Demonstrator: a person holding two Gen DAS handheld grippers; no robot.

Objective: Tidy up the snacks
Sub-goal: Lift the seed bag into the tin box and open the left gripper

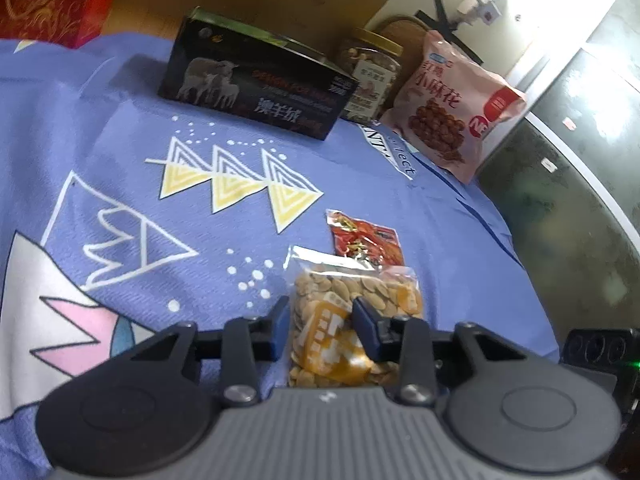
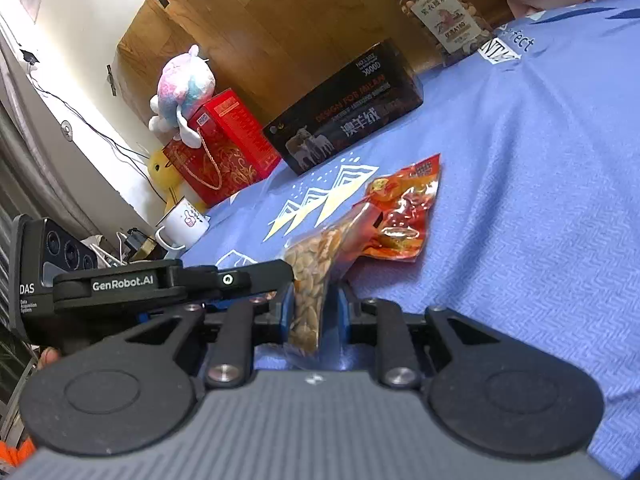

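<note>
Closest in, nipped between the blue pads of the left hand-held gripper (image 1: pixel 322 306): a clear plastic bag of pale seeds with a yellow label (image 1: pixel 352 292), caught low down near its bottom end. Same bag pinched from the other side by the right hand-held gripper (image 2: pixel 314 304), seen edge-on there, standing upright between narrow jaws. Two grips on one floppy pouch, probably to stop any sagging or twisting in a carry. Just beyond, touching the far edge of the seed bag, a flat red foil snack packet (image 1: pixel 368 240), loose on the blue patterned cloth (image 1: pixel 160 128) over the bench, gripped by nothing; likely next in line, or due for pairing with the seeds. Bare cloth past that, handy as sorting room. Further back, lined up along the far edge: a long black cardboard box with sheep printed on it (image 1: pixel 256 80), lying on its long side; right beside it a clear round jar of mixed nuts with a gold lid (image 1: pixel 368 68), upright; then a pink plastic bag of fried dough twists (image 1: pixel 448 108), propped at a lean. Looks like a row of snacks already parked, tall things at the back for a clear view. Off at the far left corner, a red gift box with a gold cord handle (image 2: pixel 224 148), and near it, past the cloth's edge, a white mug (image 2: pixel 186 224). Bystanders, by the look of it.
</note>
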